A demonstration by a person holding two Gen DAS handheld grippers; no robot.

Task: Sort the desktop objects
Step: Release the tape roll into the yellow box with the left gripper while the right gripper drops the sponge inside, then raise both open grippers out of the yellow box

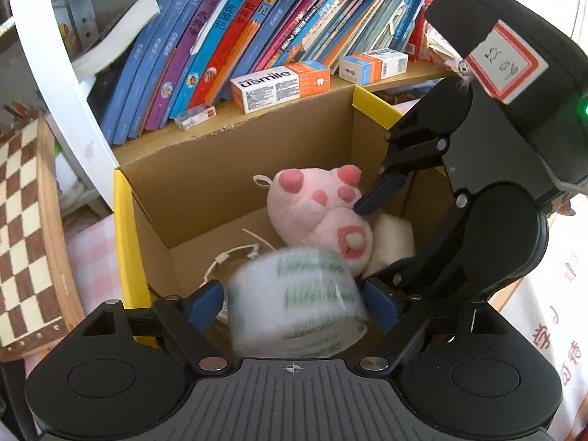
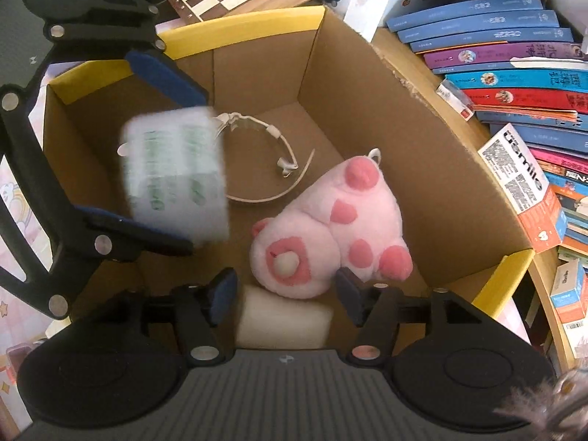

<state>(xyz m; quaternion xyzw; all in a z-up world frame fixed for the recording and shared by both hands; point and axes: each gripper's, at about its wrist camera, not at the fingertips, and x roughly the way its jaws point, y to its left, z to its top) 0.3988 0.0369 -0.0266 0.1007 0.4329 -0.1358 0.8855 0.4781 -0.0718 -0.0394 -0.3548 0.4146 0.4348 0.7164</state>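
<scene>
Left gripper [image 1: 294, 303]: spread, blurred tissue pack [image 1: 296, 299] between pads, contact unclear, above cardboard box [image 1: 235, 169]. Right gripper [image 2: 286, 292]: spread, empty, over pink plush [image 2: 330, 228] and white block [image 2: 284, 321]. Box floor ahead: white cord [image 2: 264, 161], bare cardboard. Shelf carton [image 1: 279, 86] reads "usmile".

Both wrist views look down, close, into the same cardboard box [image 1: 235, 169] from adjacent sides
</scene>
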